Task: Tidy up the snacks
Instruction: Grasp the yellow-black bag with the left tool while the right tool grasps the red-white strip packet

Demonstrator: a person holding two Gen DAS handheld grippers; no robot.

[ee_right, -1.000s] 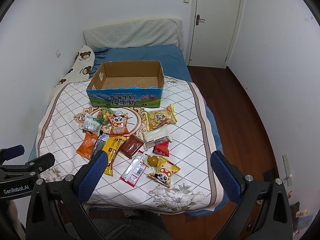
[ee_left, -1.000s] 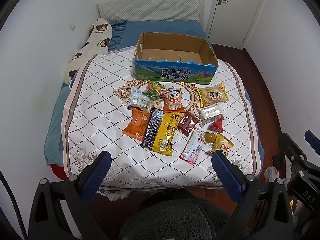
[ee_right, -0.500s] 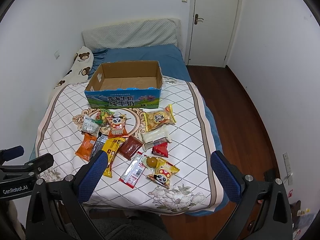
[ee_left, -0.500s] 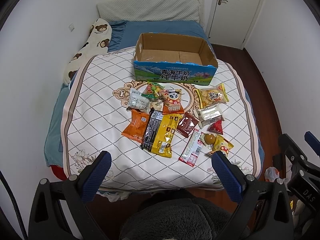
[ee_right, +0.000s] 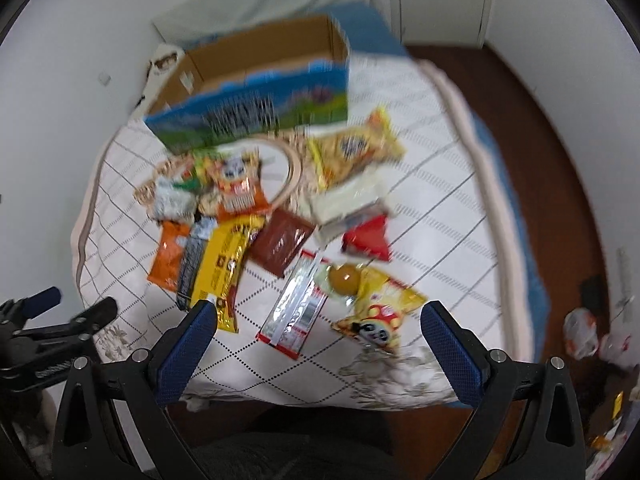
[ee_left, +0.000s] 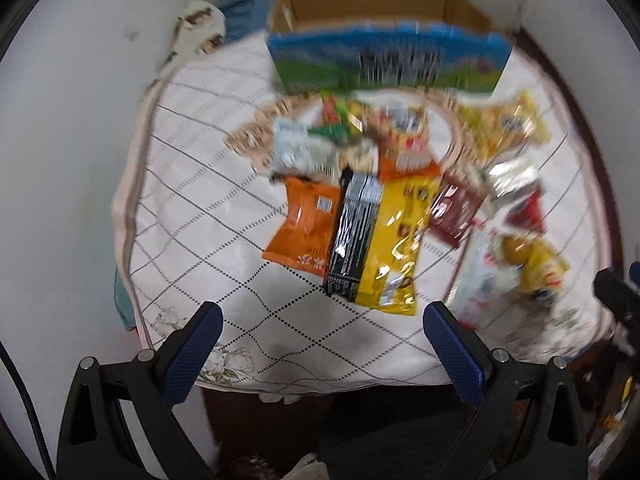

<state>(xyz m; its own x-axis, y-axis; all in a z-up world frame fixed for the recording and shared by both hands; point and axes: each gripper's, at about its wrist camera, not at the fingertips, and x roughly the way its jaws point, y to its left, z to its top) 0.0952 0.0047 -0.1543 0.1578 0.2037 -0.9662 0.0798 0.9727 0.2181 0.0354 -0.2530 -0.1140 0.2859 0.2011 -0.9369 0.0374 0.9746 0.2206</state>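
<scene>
Several snack packets lie in a pile on the quilted bed. In the left wrist view I see an orange packet [ee_left: 302, 222], a black packet [ee_left: 354, 236] and a yellow packet [ee_left: 396, 240]. An open cardboard box [ee_left: 384, 56] with a blue-green front stands behind them. My left gripper [ee_left: 320, 322] is open and empty above the bed's near edge. In the right wrist view my right gripper [ee_right: 320, 322] is open and empty, just short of a red-and-silver packet [ee_right: 294, 306] and a yellow panda packet [ee_right: 378, 310]. The box [ee_right: 256, 108] stands at the back. Both views are motion-blurred.
The white diamond-pattern quilt [ee_left: 200, 216] covers the bed. A white wall [ee_left: 72, 160] runs along the left. Dark wood floor [ee_right: 520, 92] and a door lie to the right. The left gripper [ee_right: 52, 336] shows at the right wrist view's left edge.
Both grippers have moved forward and down toward the bed, so the snacks and box look much larger. Both stay open and empty.
</scene>
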